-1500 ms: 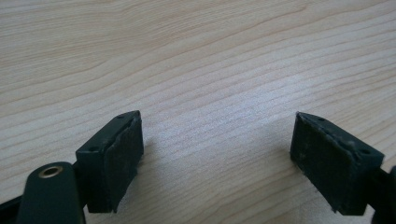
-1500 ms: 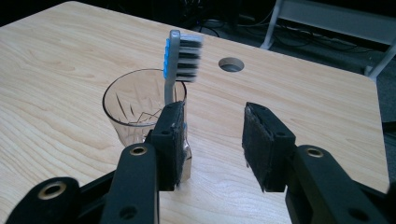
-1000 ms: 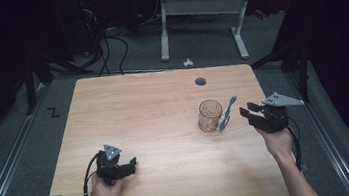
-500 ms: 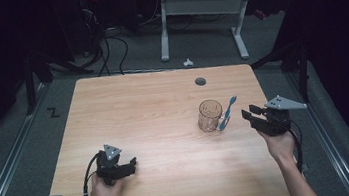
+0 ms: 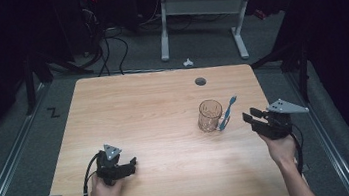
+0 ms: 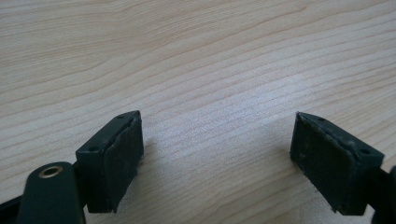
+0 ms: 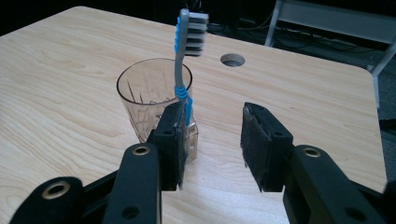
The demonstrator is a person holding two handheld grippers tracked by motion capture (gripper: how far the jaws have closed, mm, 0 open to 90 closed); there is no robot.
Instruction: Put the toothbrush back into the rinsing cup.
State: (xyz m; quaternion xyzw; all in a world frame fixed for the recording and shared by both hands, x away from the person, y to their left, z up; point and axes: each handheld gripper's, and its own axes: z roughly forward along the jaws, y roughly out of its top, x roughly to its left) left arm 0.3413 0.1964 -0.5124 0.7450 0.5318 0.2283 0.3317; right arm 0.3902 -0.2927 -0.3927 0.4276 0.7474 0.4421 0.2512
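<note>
A clear ribbed glass (image 5: 210, 115) stands on the wooden table (image 5: 154, 110), right of centre. A blue and grey toothbrush (image 5: 228, 111) leans against its right side, bristle head up. My right gripper (image 5: 251, 116) hovers just right of the toothbrush, pointing at it, open with nothing between the pads. In the right gripper view the glass (image 7: 149, 98) and toothbrush (image 7: 180, 70) stand just beyond the left jaw of my right gripper (image 7: 212, 135). My left gripper (image 5: 131, 163) rests at the table's near left, open over bare wood; in its own view my left gripper (image 6: 217, 149) is empty.
A round cable hole (image 5: 200, 81) lies in the tabletop behind the glass. Beyond the far edge stand a white desk frame (image 5: 163, 24), floor cables (image 5: 110, 40) and a small white object (image 5: 188, 62). A metal rail (image 5: 13, 153) runs along the floor at left.
My right gripper has drifted slightly toward the near edge, away from the toothbrush. The left gripper, glass and toothbrush have stayed put.
</note>
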